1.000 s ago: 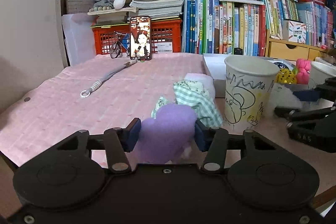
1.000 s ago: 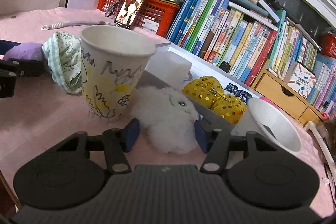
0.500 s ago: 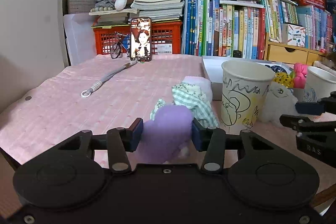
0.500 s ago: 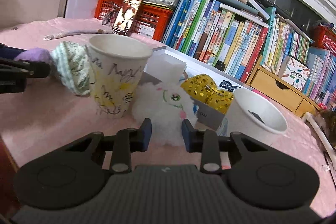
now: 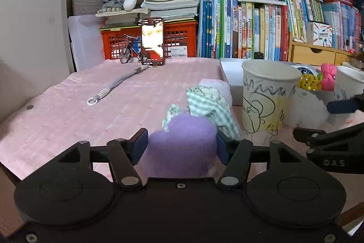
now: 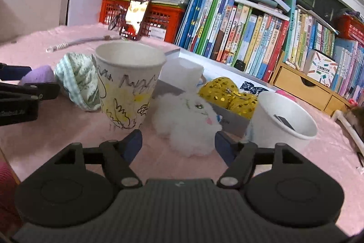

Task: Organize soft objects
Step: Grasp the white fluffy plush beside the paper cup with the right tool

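Observation:
My left gripper stands open around a purple plush ball on the pink cloth, the pads close beside it. A green checked cloth pouch lies just behind it. My right gripper is open around a white fluffy bunny toy that lies between a scribbled paper cup and a plain white cup. A gold sequin toy sits in a grey box behind the bunny. The scribbled cup also shows in the left wrist view.
A phone stands at the back with a grey strap lying in front of it. A red crate, rows of books and a wooden drawer box line the far edge. A pink toy sits near the white cup.
Both grippers have opened wider than half a second ago. The right gripper had closed in on the bunny and has spread again. The purple ball and bunny stay on the table.

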A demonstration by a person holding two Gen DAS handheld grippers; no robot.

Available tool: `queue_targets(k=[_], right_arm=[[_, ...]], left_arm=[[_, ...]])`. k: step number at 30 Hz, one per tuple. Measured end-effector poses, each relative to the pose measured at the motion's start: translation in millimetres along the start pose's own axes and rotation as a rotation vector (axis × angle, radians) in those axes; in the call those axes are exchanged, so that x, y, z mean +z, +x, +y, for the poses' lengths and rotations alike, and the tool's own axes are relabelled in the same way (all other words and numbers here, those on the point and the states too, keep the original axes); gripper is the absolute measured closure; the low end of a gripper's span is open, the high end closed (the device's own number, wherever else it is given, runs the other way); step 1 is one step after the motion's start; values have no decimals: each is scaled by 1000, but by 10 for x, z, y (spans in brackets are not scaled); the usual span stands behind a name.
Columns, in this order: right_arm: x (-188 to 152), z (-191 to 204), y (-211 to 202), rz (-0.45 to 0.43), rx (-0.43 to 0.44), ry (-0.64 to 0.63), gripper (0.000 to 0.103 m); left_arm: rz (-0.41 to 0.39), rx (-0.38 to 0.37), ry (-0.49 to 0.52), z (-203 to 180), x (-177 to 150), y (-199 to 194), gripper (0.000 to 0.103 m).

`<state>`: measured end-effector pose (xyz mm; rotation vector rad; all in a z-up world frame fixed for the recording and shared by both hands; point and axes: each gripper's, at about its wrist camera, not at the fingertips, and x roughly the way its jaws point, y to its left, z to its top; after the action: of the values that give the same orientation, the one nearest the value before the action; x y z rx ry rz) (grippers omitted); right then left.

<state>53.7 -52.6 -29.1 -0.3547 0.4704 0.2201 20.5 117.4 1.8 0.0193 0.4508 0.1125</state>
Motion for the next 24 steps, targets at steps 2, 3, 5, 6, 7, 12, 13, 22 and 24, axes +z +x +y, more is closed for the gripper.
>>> queue_targets(k=[2, 3, 5, 6, 7, 12, 13, 22, 24], right_arm=[[8, 36, 41, 6, -9, -14, 18], [10, 49, 55, 7, -9, -19, 16], [24, 65, 97, 10, -14, -30, 15], [33, 74, 114, 11, -21, -35, 14], [44, 80, 137, 14, -28, -43, 12], [94, 92, 242, 32, -37, -97, 5], [99, 103, 255, 32, -43, -116, 2], [186, 151, 311, 56, -28, -268, 0], [221, 163, 316, 69, -13, -303, 4]], left_arm=[[2, -2, 4, -2, -14, 16, 41], [3, -3, 2, 0, -18, 27, 40], [6, -8, -4, 11, -19, 50, 39], [8, -10, -6, 14, -23, 54, 39], [9, -14, -8, 18, -26, 61, 39], [19, -36, -12, 45, -26, 79, 39], [19, -43, -16, 58, -23, 81, 39], [30, -82, -39, 117, -12, 89, 42], [31, -87, -52, 134, -15, 77, 42]])
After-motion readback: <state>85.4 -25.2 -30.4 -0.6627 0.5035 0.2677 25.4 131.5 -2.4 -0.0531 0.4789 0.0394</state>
